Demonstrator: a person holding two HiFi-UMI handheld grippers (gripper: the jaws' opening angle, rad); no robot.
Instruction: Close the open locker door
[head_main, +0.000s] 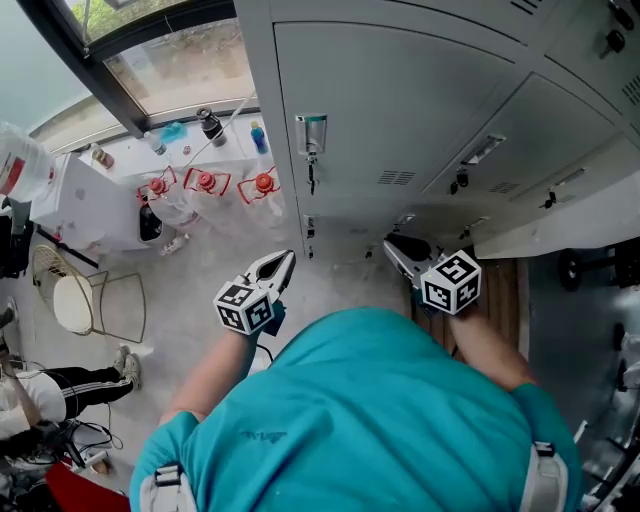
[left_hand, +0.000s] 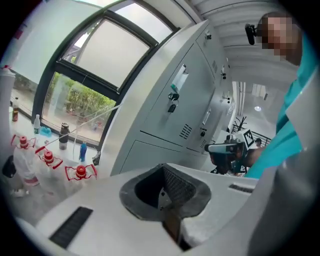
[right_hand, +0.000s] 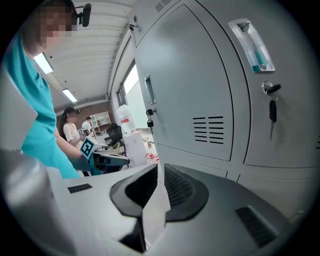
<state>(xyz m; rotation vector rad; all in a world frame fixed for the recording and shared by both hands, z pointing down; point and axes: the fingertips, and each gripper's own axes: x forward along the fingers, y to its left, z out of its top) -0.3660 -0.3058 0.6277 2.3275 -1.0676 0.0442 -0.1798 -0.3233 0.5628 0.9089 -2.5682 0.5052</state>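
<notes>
Left gripper (head_main: 287, 257) and right gripper (head_main: 389, 244) fingers pressed together, nothing between. Locker door (head_main: 400, 100) right ahead, ajar or not unclear. Label card (right_hand: 252, 45) print too small. Key (right_hand: 272, 112) plain in right gripper view, a speck in head view.

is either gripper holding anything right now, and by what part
Nothing is held. The left gripper and the right gripper both have their jaws together with nothing between them.

The right gripper (right_hand: 159, 167) holds its dark ribbed jaws together on nothing, aimed at a pale grey metal locker door (right_hand: 200, 75) with black slotted vents (right_hand: 207, 129). Right of the vents, a dark key (right_hand: 272, 111) hangs below a clear plastic label holder (right_hand: 252, 47). Left of the vents hovers the left gripper (right_hand: 122, 160).
</notes>
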